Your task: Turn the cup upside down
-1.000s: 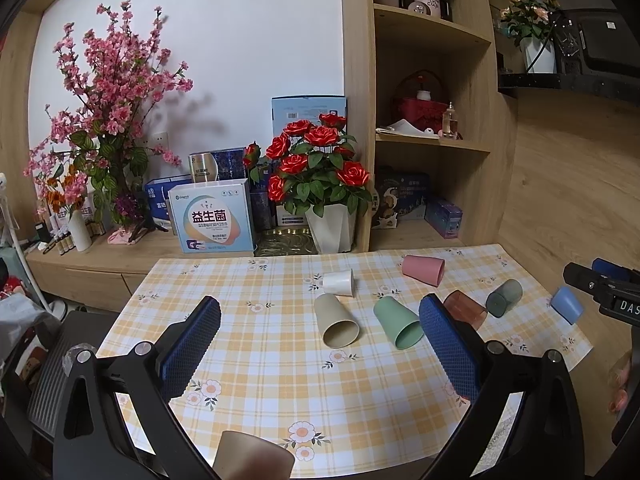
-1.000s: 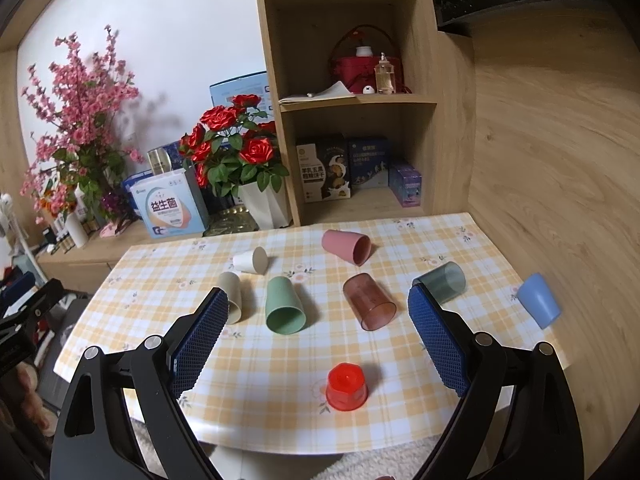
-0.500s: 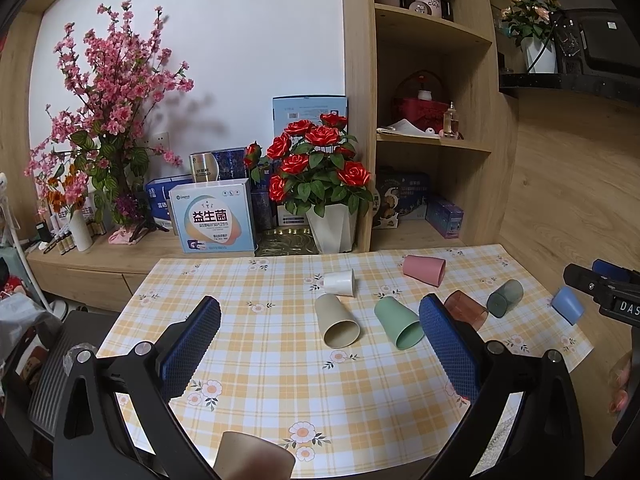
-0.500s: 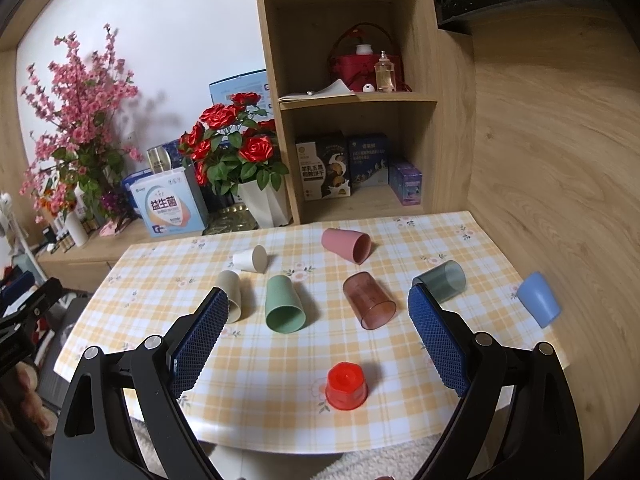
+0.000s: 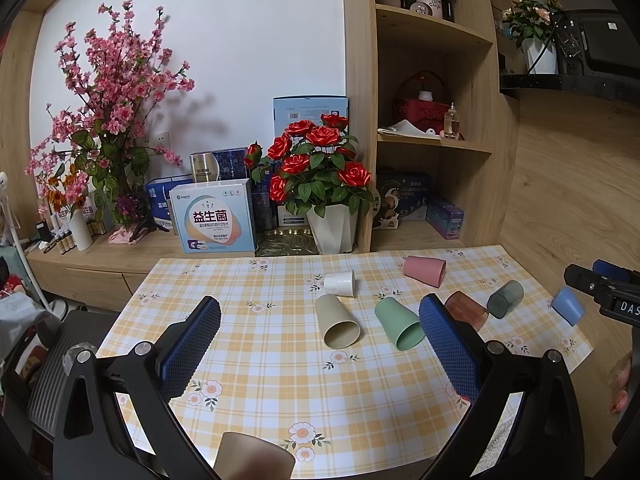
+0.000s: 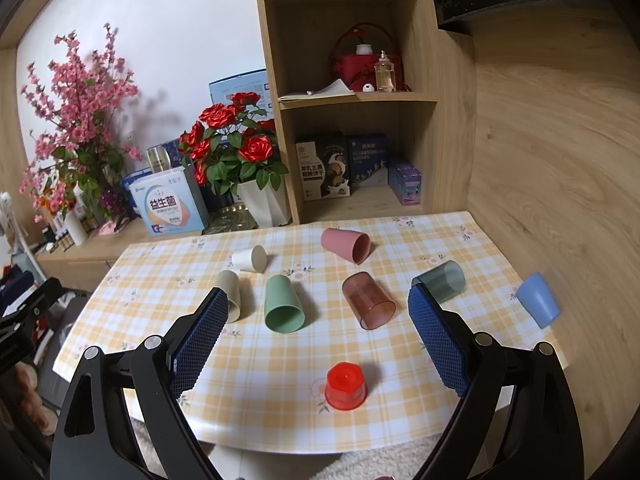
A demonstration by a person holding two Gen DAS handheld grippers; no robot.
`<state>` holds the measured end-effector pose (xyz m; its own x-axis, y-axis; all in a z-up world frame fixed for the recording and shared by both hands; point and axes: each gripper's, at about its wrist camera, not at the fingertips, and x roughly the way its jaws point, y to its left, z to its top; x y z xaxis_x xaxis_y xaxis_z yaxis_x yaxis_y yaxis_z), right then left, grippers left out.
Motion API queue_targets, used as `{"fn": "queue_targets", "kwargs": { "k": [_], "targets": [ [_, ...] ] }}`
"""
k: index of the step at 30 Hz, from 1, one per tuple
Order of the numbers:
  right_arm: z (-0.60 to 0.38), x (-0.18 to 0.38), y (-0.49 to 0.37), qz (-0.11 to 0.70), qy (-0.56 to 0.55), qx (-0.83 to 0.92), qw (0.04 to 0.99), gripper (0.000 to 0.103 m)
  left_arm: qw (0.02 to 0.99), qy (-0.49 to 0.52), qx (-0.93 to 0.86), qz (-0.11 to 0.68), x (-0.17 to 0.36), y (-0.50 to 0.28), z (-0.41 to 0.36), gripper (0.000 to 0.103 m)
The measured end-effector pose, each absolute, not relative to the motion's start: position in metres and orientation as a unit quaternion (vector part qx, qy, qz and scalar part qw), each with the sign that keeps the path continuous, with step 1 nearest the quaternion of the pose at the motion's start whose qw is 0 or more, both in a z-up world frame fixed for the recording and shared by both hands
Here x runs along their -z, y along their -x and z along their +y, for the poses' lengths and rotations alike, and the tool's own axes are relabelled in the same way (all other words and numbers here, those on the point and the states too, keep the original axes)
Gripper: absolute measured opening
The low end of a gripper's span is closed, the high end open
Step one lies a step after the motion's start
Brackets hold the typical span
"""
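Observation:
Several cups lie on their sides on the checked tablecloth (image 6: 280, 360): a white one (image 6: 250, 259), a beige one (image 6: 231, 294), a green one (image 6: 283, 304), a pink one (image 6: 346, 243), a clear brown one (image 6: 368, 300), a smoky grey one (image 6: 440, 280) and a blue one (image 6: 538, 300). A red cup (image 6: 345, 386) stands upside down near the front edge. A tan cup (image 5: 252, 460) stands at the near edge in the left wrist view. My left gripper (image 5: 316, 344) and right gripper (image 6: 318, 344) are both open, empty and held above the table's near side.
A rose pot (image 6: 264, 200), boxes (image 6: 168, 208) and a pink blossom vase (image 6: 76, 224) stand on the sideboard behind the table. A wooden shelf unit (image 6: 360, 120) rises at the back right. The blue cup lies at the table's right edge.

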<state>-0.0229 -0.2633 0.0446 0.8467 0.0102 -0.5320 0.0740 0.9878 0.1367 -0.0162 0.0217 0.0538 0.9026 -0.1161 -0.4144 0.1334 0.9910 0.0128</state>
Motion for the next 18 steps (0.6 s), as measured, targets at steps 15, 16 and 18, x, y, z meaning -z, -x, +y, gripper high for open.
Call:
{"fn": "queue_targets", "kwargs": {
  "k": [15,16,18],
  "targets": [
    [-0.2672,-0.0390,0.0238,0.278,-0.079,0.023,0.957,0.088,0.975,-0.020,0.063,0.213,-0.0527,0.0157,0.0220,0.097],
    [-0.2671,-0.0393,0.0238,0.278,-0.080,0.024,0.957,0.088,0.975,-0.020,0.063,0.213,-0.0525,0.0157,0.0226,0.097],
    [-0.2667,-0.0395,0.0245,0.278,-0.080,0.024,0.957,0.088,0.975,-0.020,0.062,0.213,-0.0525,0.0157,0.0241,0.097]
  ]
}}
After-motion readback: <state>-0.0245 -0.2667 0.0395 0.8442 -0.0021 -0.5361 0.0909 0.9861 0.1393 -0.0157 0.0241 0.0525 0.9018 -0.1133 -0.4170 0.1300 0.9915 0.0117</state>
